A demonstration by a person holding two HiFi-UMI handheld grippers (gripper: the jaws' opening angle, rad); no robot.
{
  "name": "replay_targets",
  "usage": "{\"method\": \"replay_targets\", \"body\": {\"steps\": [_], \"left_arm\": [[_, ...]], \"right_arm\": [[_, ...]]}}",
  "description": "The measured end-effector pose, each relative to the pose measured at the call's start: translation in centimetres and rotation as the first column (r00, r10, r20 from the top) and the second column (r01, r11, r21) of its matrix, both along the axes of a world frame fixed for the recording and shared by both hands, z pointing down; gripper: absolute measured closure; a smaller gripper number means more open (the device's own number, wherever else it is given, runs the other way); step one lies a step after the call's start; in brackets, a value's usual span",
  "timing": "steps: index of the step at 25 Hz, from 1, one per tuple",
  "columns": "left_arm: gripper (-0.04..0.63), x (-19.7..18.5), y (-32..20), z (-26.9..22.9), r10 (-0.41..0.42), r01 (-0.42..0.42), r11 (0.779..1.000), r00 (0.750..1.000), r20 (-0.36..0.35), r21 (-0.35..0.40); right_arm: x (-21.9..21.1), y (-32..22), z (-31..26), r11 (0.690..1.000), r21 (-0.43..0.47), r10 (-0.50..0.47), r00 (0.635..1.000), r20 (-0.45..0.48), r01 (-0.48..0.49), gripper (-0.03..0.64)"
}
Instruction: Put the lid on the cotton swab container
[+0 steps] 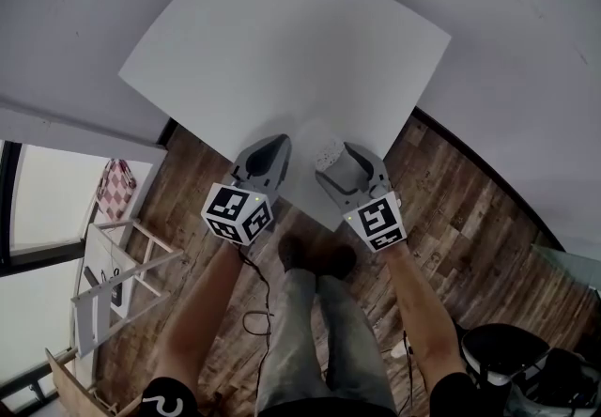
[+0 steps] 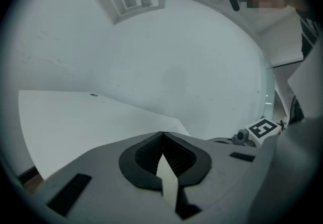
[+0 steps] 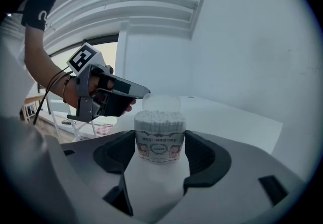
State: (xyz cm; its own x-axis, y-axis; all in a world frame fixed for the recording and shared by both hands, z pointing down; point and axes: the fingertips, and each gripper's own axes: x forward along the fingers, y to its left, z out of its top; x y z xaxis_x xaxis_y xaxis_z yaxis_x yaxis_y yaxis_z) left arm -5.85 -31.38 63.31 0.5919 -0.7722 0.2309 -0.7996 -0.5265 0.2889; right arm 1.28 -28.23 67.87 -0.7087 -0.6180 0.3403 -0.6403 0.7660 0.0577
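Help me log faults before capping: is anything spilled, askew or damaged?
Nothing stands out. The round clear cotton swab container stands upright and full on the white table, no swabs spilled; the clear round lid is near its top, not yet on.

- The cotton swab container [image 3: 159, 143] is a small round tub with a picture label. It stands upright with no top on, low in the middle of the right gripper view.
- White swabs [image 3: 159, 116] fill it.
- The lid [image 3: 162, 103] is clear and round, just above and behind it.
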Motion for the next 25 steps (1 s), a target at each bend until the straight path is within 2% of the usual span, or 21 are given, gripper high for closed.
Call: {"method": "replay_targets", "body": {"steps": [9, 20, 25], "left_arm": [[0.569, -0.1, -1.2, -0.3, 0.01, -0.01, 1.0, 1.0, -0.014, 0.0], [0.569, 1.5, -0.8, -1.3, 0.077, -0.078, 0.997, 0.993, -0.086, -0.016], [0.569, 1.3, -0.9, -1.1, 0.072, -0.075, 0.997, 0.993, -0.091, -0.023]], "right_arm": [[0.0, 0.0, 0.0, 1.0, 0.007, -0.001, 1.0, 0.0, 0.001, 0.298], [0.1, 0.1, 0.0, 1.0, 0.006, 0.002, 1.0, 0.002, -0.002, 0.296], [0.1, 0.1, 0.0, 1.0, 0.007, 0.004, 1.0, 0.001, -0.004, 0.296]]}}
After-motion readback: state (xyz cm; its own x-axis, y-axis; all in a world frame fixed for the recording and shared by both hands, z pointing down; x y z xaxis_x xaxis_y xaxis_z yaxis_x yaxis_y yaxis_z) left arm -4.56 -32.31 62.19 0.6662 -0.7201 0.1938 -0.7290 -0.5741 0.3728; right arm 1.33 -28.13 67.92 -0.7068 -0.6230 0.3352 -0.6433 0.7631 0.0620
